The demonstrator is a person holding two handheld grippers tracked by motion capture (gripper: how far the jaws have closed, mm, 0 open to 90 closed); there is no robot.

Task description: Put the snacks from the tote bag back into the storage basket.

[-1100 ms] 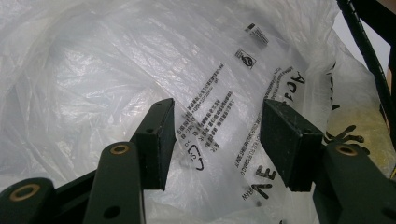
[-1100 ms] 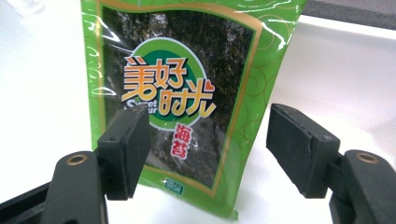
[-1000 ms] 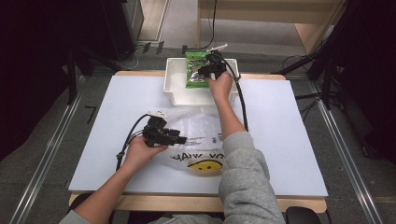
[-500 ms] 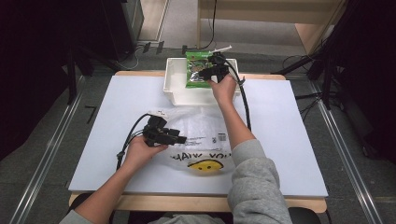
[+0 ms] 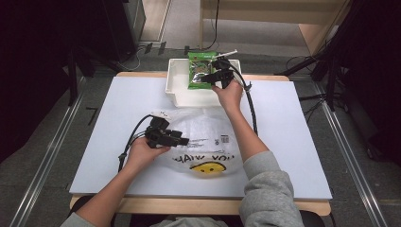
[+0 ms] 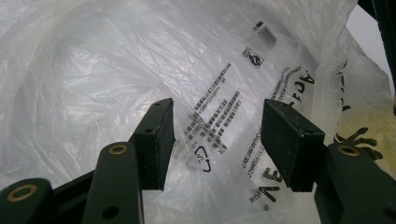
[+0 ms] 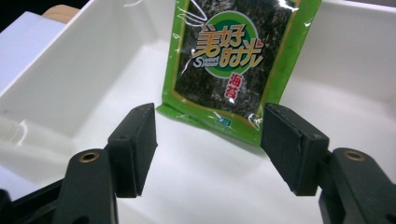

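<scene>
From above, my right gripper [image 5: 218,75] sits at the white rectangular plastic bin [image 5: 176,90] on the far edge of the white table [image 5: 293,137], having shifted slightly along the bin rim since a second ago. A green foil seaweed snack packet [image 5: 199,70] leans in the bin against its far wall. My left gripper [image 5: 176,140] rests on the clear crinkled plastic bag with a yellow smiley face [image 5: 208,142], unmoved from a second ago.

Left gripper view: my jaws stand wide over the bag's [image 6: 140,70] printed film. Film lies between the pads, but I judge nothing is pinched; the folds make this hard to confirm.

Right gripper view: my jaws have just been closing a little yet remain wide, with the bin floor [image 7: 196,177] between them and no object touched. The packet [image 7: 233,60] stands beyond the pads, near but apart. Its long axis runs upright, tilted back towards the wall, printed face towards me, sealed bottom edge on the floor.

Assessment: the narrowing suggests the pick-up is beginning; bagging has not started.
</scene>
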